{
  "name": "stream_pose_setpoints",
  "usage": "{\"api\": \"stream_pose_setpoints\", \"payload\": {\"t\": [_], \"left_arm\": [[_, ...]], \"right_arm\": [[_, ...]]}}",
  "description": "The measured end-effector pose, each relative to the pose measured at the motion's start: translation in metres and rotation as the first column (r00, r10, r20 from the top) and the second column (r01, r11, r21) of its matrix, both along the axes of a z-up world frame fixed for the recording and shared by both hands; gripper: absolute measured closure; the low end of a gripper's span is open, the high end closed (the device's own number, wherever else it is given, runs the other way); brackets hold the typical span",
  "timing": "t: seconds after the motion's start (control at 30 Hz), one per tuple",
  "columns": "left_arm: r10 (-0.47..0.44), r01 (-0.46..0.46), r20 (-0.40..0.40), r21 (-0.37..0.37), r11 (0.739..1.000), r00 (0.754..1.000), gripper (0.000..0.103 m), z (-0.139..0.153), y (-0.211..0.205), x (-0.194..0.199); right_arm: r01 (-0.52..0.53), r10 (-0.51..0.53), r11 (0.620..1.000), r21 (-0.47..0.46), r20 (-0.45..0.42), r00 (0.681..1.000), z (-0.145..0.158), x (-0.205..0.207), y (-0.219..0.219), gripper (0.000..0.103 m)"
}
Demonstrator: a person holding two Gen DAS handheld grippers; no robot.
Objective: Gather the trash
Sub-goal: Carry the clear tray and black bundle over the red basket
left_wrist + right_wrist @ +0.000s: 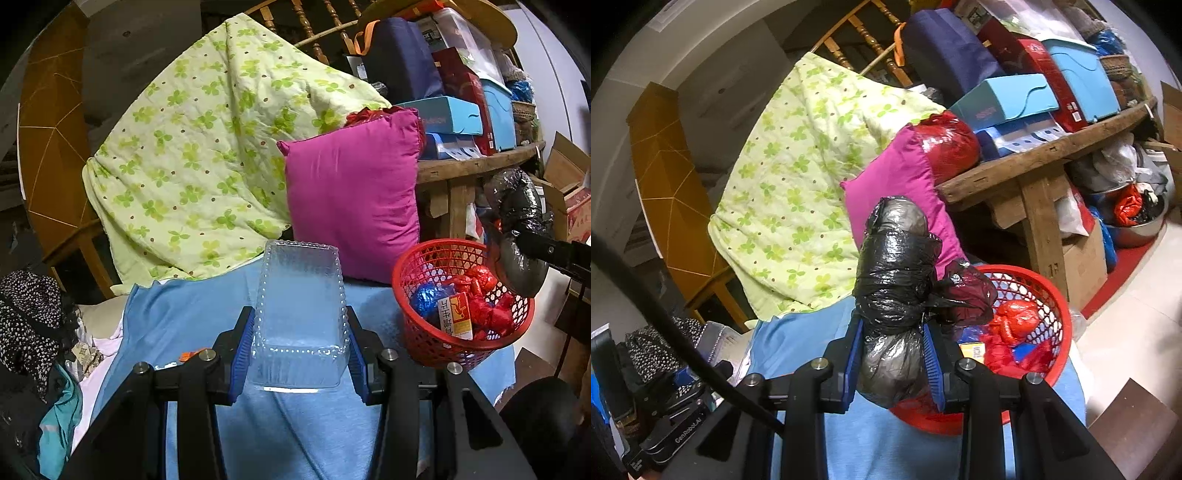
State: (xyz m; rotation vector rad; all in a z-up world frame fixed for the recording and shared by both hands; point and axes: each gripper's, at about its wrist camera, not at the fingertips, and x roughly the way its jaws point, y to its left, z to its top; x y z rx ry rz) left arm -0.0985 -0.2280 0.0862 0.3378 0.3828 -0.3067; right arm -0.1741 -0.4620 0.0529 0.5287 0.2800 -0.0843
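Left gripper point(300, 347) fingers pinch clear plastic tray point(301, 317) by its sides, above blue sheet point(295, 435). Right gripper point(894, 363) fingers pinch black bag bundle point(895, 280), held over near rim of red basket point(1052, 302). Basket holds red and blue wrappers, just beside magenta pillow point(351, 206).
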Motion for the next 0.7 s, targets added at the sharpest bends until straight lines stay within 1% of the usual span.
{"api": "stream_pose_setpoints", "payload": {"t": [0.23,0.4,0.57,0.7], "left_arm": [[-0.029,0.029,-0.010,-0.002,1.000,1.000,0.055,-0.002,-0.013,0.004],[-0.082,0.080,-0.044,-0.036,0.996,0.996,0.055,-0.003,-0.028,0.012],[-0.182,0.169,-0.111,-0.114,0.979,0.977,0.055,-0.004,-0.051,0.031],[-0.241,0.221,-0.142,-0.143,0.965,0.960,0.055,-0.009,-0.072,0.043]], "right_arm": [[0.026,-0.026,1.000,0.017,-0.011,1.000,-0.007,-0.002,-0.013,0.070],[0.054,-0.054,0.999,-0.004,-0.018,0.998,-0.009,-0.005,-0.019,0.070],[0.082,-0.082,0.997,-0.017,-0.033,0.996,-0.008,-0.004,-0.030,0.069],[0.100,-0.101,0.995,-0.021,-0.052,0.994,-0.011,0.002,-0.038,0.069]]}}
